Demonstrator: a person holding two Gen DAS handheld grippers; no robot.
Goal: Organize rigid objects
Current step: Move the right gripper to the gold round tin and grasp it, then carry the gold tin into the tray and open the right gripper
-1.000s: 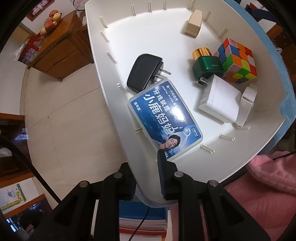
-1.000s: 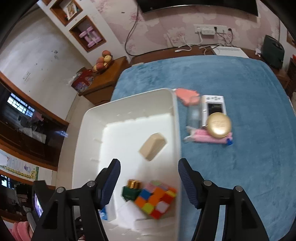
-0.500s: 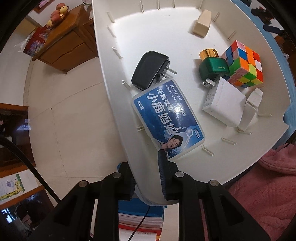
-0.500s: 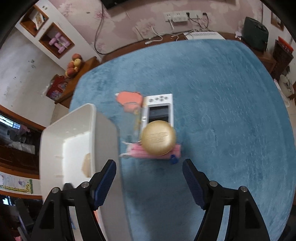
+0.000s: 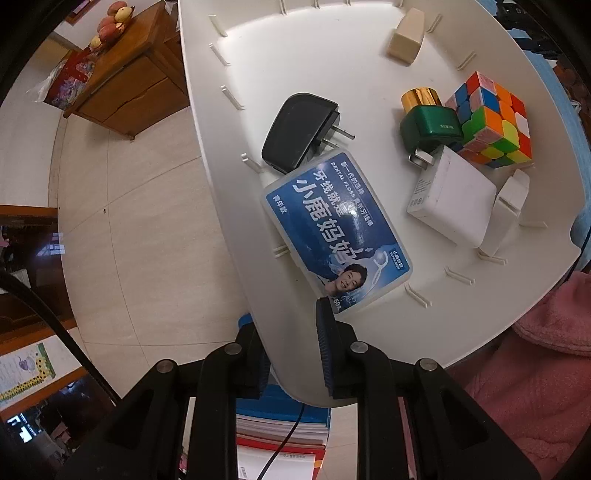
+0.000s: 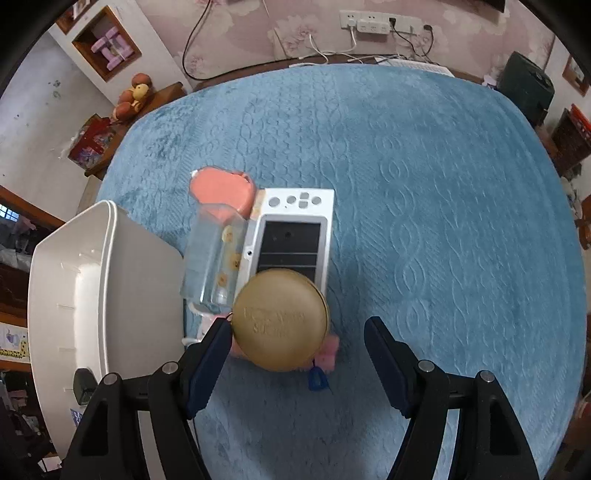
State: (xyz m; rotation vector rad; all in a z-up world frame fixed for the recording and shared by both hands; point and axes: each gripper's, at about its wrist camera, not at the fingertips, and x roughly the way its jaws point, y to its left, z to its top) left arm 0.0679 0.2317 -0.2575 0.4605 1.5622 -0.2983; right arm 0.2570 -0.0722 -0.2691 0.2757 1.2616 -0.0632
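Note:
My left gripper (image 5: 291,350) is shut on the near rim of the white bin (image 5: 284,321). In the bin lie a blue floss box (image 5: 336,236), a black charger (image 5: 295,133), a green bottle with gold cap (image 5: 428,122), a colour cube (image 5: 491,118), a white adapter (image 5: 450,203) and a beige block (image 5: 406,37). My right gripper (image 6: 295,354) is open just over a round gold compact (image 6: 280,319) on the blue blanket (image 6: 424,184). The compact rests on a pink item (image 6: 327,354), next to a white game console (image 6: 295,229) and a clear bottle with pink cap (image 6: 216,254).
The bin (image 6: 70,280) stands left of the pile in the right wrist view. A wooden cabinet with fruit (image 5: 122,74) stands beyond it on the tiled floor. Books (image 5: 280,424) lie under my left gripper. Pink cloth (image 5: 535,369) is at the right. A power strip (image 6: 365,22) hangs on the back wall.
My right gripper moved right from above the bin, then down close over the gold compact. My left gripper kept its hold on the bin rim; the bin shifted slightly.

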